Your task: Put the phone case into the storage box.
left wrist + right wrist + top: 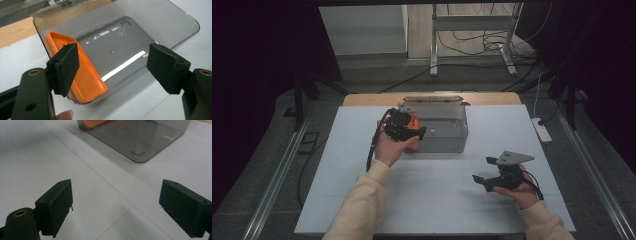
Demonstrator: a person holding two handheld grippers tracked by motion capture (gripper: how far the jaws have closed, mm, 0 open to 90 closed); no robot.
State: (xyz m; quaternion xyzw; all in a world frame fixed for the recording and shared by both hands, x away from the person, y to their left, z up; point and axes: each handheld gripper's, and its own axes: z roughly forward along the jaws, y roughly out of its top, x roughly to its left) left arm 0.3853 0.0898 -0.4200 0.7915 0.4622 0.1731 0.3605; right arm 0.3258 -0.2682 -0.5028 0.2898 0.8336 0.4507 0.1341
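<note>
While the left gripper hangs over the near-left end of the clear grey bin, its jaws stand well apart with nothing pressed between them, and the left gripper view shows the orange tray lying inside the bin, tilted against the bin's left wall with one long edge raised. Judging from this, the step in hand is the release and withdrawal after placing the tray in the bin. To do it well, the jaws should stay wide while the hand lifts straight up and away from the bin, so that neither pad catches the tray's raised rim or the bin's wall and drags either out of place; a sideways pull looks risky, since the left pad sits just beside the tray's upper edge. The tray leans rather than lies flat, so a light knock could make it slide down. The right gripper rests on the white table, well apart from the bin on its near-right side, with its jaws spread wide over bare tabletop and nothing between them. No brand, label or writing can be read on the bin, the tray or the grippers.
</note>
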